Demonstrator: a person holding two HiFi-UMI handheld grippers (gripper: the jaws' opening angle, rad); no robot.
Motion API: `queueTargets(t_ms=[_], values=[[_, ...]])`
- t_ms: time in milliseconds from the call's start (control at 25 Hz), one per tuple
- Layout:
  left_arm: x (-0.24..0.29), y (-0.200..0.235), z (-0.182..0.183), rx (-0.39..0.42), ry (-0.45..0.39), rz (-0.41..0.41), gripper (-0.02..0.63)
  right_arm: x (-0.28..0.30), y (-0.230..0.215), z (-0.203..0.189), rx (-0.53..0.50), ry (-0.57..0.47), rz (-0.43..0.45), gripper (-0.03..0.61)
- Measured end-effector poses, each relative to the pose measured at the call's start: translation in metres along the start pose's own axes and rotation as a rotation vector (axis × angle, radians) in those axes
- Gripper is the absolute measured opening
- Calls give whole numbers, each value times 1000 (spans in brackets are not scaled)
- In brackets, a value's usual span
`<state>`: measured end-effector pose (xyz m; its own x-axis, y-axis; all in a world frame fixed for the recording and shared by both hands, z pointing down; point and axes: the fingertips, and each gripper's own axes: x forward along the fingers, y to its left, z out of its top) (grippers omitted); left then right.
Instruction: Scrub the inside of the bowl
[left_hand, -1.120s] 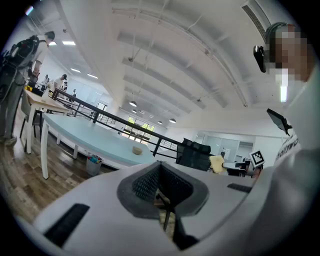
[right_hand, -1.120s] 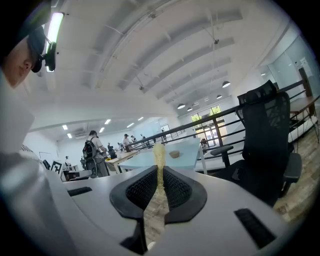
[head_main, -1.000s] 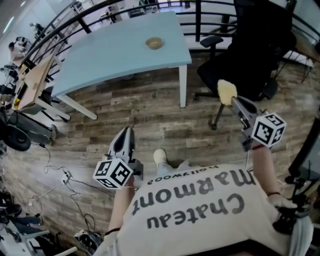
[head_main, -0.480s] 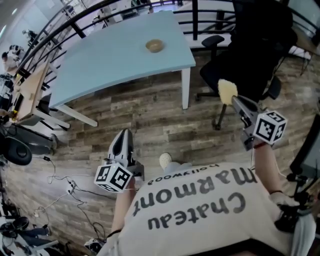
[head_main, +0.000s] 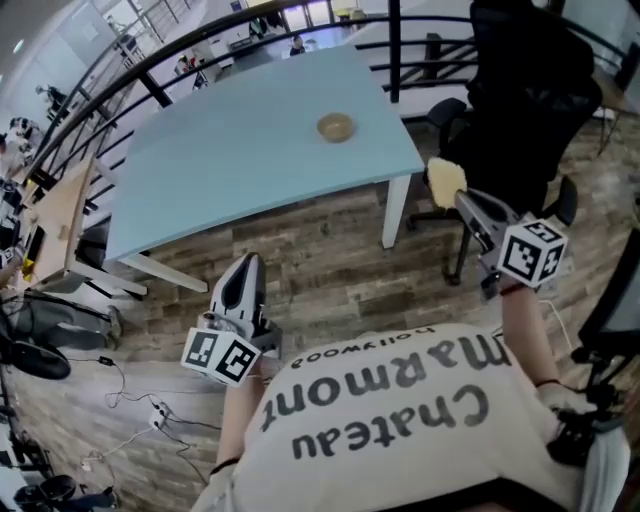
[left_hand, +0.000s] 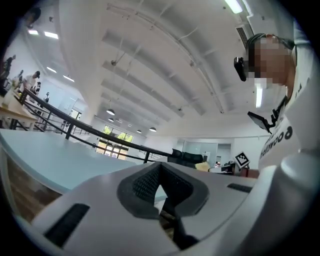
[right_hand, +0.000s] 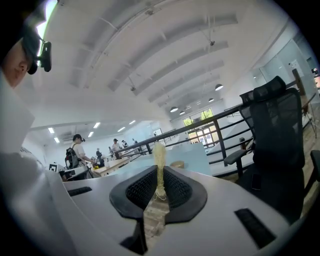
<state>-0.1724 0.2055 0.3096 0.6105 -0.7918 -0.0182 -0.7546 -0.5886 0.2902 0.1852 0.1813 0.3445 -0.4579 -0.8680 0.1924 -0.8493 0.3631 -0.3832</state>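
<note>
The wood floor (head_main: 320, 260) takes up most of the room. On it stands a big light blue table (head_main: 250, 150). A black chair (head_main: 530, 110) is just past the table's right corner. The person is standing back from the table, with floor between them and its near edge, so I think the job has not begun yet.

The left gripper (head_main: 248, 268) is held out low in front of the person, pointing at the table. Its two jaws are closed tight together and there is nothing in them. It is most likely kept free to hold the bowl steady when the rubbing starts.

The right gripper (head_main: 464, 203) is held out on the other side, next to the chair. Its jaws are squeezed on a yellow sponge (head_main: 446, 180). The sponge sticks out past the tips, so its soft end can reach down inside a bowl.

The smallest thing is the bowl (head_main: 336, 127). It is a little tan bowl sitting alone on the far part of the table, well apart from both grippers. The person will need to get closer before the sponge can touch it
</note>
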Motion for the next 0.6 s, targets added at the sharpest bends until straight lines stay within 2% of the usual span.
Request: queueTargets(t_ms=[120, 200, 320, 440, 600], values=[[4, 23, 11, 27, -9, 2, 2, 19, 10, -5, 18, 2, -17, 52], [7, 38, 15, 14, -13, -13, 2, 31, 17, -12, 23, 15, -29, 52], [17, 53, 8, -57, -14, -59, 2, 44, 19, -31, 6, 63, -60, 52], [25, 64, -11, -156, 9, -60, 2, 48, 13, -52, 19, 118, -92, 52], [35, 69, -33, -179, 89, -46, 2, 54, 3, -62, 73, 143, -116, 54]])
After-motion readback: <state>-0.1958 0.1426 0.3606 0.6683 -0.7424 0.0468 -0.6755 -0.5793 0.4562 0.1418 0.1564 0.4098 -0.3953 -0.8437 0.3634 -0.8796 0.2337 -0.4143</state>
